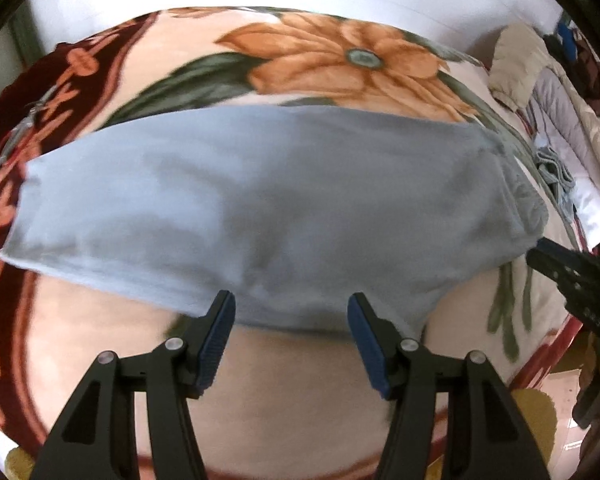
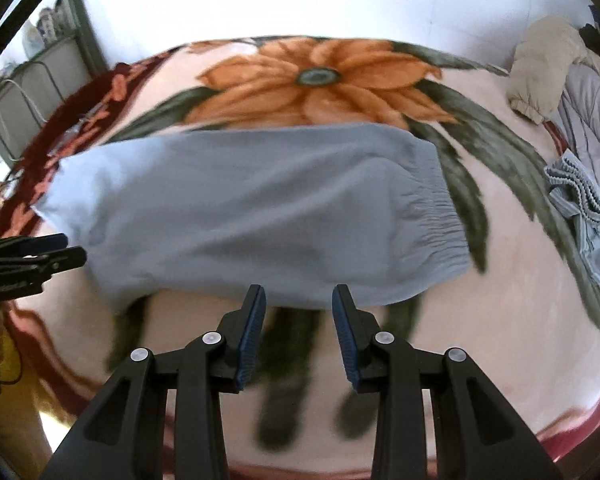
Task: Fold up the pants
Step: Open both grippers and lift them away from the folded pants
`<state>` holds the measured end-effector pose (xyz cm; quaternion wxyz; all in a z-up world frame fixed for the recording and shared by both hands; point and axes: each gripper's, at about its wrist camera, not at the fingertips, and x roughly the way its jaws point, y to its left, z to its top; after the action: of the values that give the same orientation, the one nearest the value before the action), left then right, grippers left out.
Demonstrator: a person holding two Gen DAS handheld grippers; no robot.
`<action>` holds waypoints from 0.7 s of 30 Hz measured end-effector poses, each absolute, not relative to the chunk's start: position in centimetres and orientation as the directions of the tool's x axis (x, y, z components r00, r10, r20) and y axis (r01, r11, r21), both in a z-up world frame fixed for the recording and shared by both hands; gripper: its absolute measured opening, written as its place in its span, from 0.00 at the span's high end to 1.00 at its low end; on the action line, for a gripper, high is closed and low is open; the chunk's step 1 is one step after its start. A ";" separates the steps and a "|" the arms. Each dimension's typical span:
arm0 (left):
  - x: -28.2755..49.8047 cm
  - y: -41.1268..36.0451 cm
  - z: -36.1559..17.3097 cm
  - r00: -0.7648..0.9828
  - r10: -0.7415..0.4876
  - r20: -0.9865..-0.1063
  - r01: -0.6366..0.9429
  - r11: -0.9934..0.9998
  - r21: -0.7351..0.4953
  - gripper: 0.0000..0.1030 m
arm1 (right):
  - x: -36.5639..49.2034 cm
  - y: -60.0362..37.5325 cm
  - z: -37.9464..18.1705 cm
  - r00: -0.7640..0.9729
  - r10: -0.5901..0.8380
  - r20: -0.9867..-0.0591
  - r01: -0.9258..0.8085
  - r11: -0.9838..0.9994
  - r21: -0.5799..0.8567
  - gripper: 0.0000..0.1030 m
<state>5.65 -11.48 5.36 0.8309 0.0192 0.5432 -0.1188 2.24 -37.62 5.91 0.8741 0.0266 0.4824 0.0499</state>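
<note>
Light blue pants [image 1: 260,208] lie folded lengthwise across a floral blanket [image 1: 332,56], elastic waistband [image 2: 440,216] at the right, leg ends at the left. My left gripper [image 1: 291,300] is open and empty, just above the pants' near edge. My right gripper [image 2: 299,292] is open and empty, at the near edge close to the waistband end. The right gripper also shows at the right edge of the left wrist view [image 1: 572,276], and the left gripper at the left edge of the right wrist view [image 2: 40,252].
The pink blanket [image 2: 500,320] with an orange flower covers a bed. Jackets and other clothes [image 2: 572,80] are piled at the far right, with a small grey-blue garment [image 2: 576,200] near them. A shelf [image 2: 28,92] stands at the far left.
</note>
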 end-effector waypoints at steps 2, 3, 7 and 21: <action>5.2 -10.1 6.2 0.394 -0.167 -0.904 0.201 0.975 -0.093 0.40 | 1.3 -36.2 6.8 0.548 0.134 -0.826 -0.067 0.991 0.116 0.65; 4.9 -9.4 6.5 0.400 -0.163 -0.902 0.193 0.977 -0.090 0.39 | 0.9 -35.6 7.1 0.554 0.141 -0.820 -0.070 0.990 0.122 0.64; 3.7 -6.3 8.1 0.428 -0.137 -0.893 0.165 0.984 -0.072 0.37 | -0.5 -32.8 8.0 0.573 0.167 -0.802 -0.088 0.986 0.142 0.57; -0.2 2.7 10.7 0.479 -0.084 -0.874 0.090 0.995 -0.047 0.35 | -4.0 -24.5 8.2 0.579 0.205 -0.789 -0.126 0.979 0.163 0.51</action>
<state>-0.16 2.69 10.73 0.8598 0.0026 0.5081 -0.0505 -4.00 -24.47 8.19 0.8874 0.0444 0.4494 0.0932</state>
